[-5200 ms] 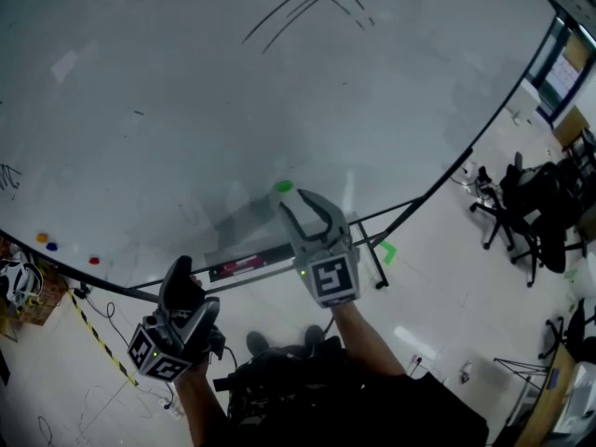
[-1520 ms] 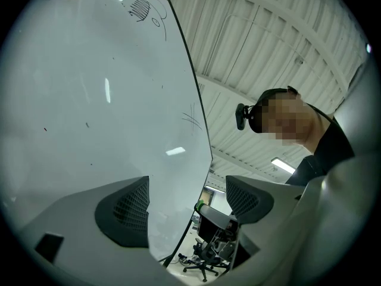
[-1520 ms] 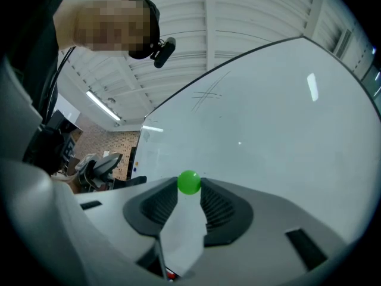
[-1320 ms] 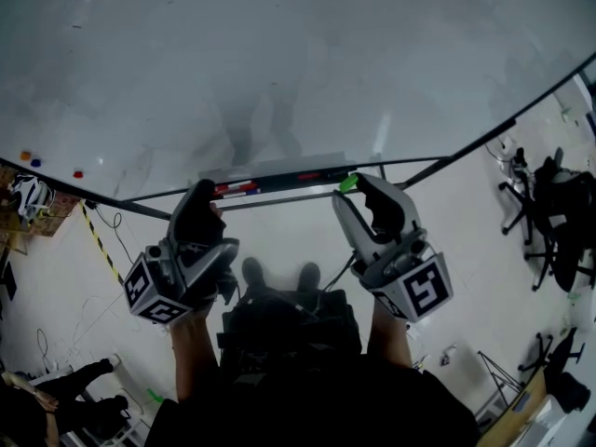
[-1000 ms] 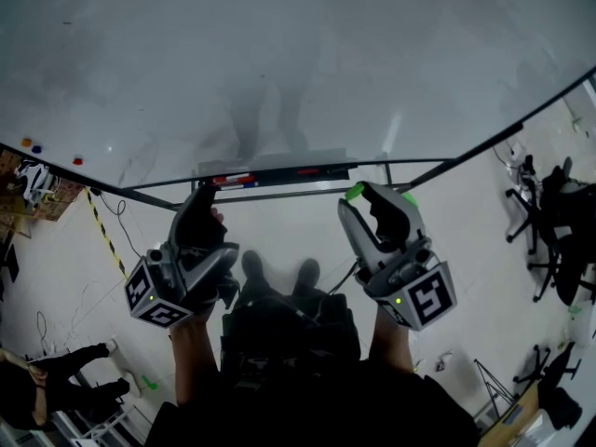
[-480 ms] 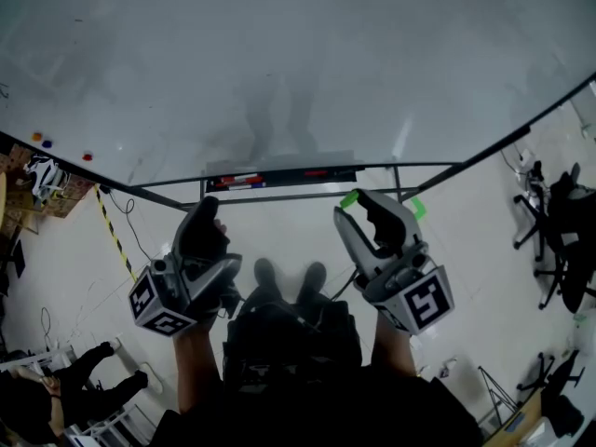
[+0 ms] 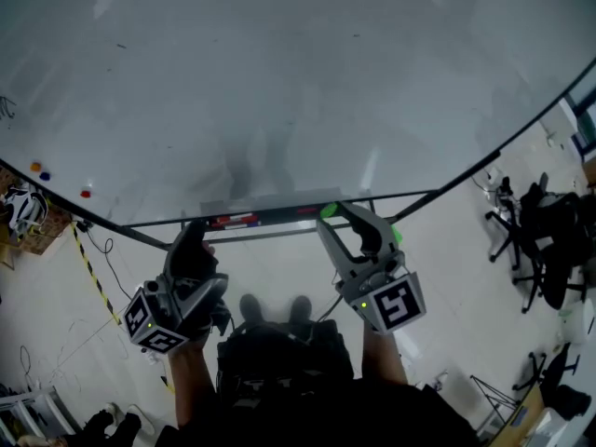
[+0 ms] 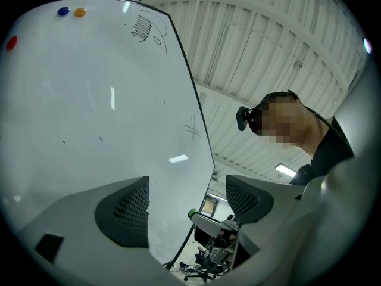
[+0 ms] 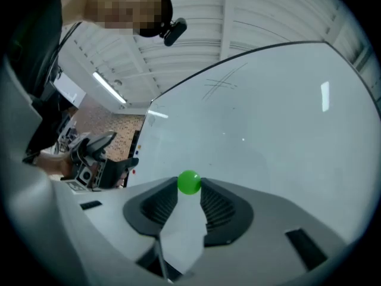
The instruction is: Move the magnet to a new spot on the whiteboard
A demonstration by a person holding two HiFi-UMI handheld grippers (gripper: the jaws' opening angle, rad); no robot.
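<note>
Two grippers low by whiteboard point(image 7: 279, 82) edge, head view; right gripper point(image 7: 346, 218) carries green magnet point(image 7: 327, 210) off board (not yet placed). Left gripper view: left gripper point(image 8: 186, 204) gaping, empty, out of way. Right gripper view: magnet pinched at tips for pressing on.

Left tongs point(image 8: 186, 185) apart; whiteboard point(image 8: 89, 112) beside (small magnets point(image 8: 63, 11) at top edge)

One whiteboard point(image 7: 279, 82); one green magnet point(image 7: 328, 211); three other small magnets point(image 7: 35, 167) point(image 7: 45, 175) point(image 7: 86, 194), orange, blue, red; two hand-held grippers point(image 7: 192, 237) point(image 7: 337, 216).
</note>
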